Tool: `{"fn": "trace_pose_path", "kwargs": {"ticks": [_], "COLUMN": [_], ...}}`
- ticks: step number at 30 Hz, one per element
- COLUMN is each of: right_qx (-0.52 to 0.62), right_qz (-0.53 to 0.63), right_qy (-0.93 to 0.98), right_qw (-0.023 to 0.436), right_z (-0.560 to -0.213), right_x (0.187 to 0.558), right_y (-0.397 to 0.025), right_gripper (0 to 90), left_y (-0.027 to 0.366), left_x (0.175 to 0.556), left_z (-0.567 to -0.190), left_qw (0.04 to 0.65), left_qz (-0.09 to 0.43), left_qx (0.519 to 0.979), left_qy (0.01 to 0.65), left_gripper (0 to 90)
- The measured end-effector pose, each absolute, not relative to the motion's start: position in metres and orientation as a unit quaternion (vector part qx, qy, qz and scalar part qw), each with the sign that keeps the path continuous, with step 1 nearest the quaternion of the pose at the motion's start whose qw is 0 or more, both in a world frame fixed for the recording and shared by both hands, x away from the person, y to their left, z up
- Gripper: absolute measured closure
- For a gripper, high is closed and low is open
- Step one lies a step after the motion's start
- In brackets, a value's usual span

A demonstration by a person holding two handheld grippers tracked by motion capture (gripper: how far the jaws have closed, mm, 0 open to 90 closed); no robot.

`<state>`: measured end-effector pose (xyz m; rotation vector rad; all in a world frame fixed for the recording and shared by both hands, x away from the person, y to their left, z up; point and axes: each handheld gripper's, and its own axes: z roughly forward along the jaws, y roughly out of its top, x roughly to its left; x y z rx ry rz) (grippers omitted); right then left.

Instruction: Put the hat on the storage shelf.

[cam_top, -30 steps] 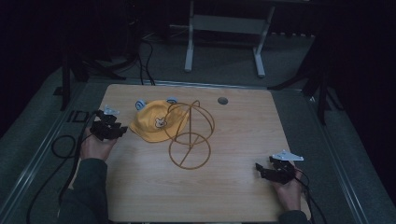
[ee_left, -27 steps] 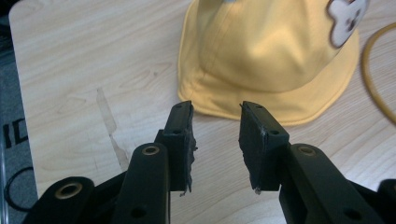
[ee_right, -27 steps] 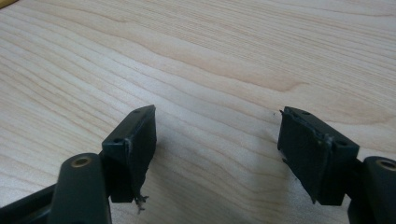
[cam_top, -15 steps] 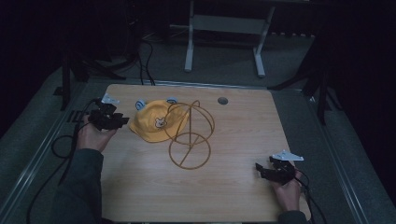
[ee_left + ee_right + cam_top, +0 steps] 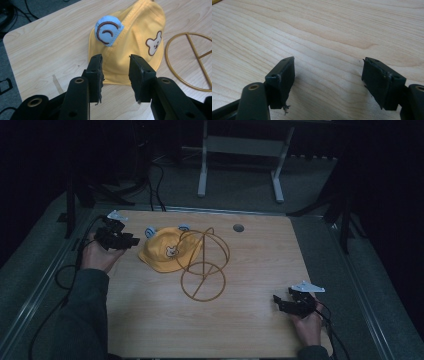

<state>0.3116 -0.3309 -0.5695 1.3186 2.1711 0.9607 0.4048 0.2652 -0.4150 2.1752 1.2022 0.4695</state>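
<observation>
The yellow cap point(image 5: 167, 254) lies on the wooden table point(image 5: 250, 270), touching the gold wire stand point(image 5: 202, 265) on the stand's left side; part of the wire frame overlaps the cap's edge. The cap is soft fabric, judged light and limp: it will fold and sag when lifted and should not slip from rubber pads. A blue ear patch point(image 5: 108, 33) stands up from its crown, and a bear emblem point(image 5: 153, 45) sits on the front. The best hold is probably the stitched brim edge nearest the left gripper point(image 5: 115, 67), where the cloth is doubled and firmer.

The left gripper point(image 5: 119, 237) hangs just left of the cap, level with the table, jaws parted by a narrow gap and aimed at the brim, holding nothing. The left hand point(image 5: 97, 255) grips it from behind, forearm extended.

The right gripper point(image 5: 295, 302) rests well right of the cap, near the table's front edge, jaws spread wide over bare wood.
</observation>
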Motion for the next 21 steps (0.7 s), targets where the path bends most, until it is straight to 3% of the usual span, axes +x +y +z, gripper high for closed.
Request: {"fn": "trace_pose_path", "kwargs": {"ticks": [21], "right_qx": [0.474], "right_qz": [0.346], "right_qy": [0.782], "right_qw": [0.210], "right_z": [-0.569], "right_x": [0.312], "right_y": [-0.331], "right_gripper": [26.3], "left_y": [0.253], "left_x": [0.424], "left_z": [-0.400], "left_qw": [0.278], "left_qz": [0.149], "left_qx": [0.840], "left_qy": [0.441], "left_gripper": [61.8]}}
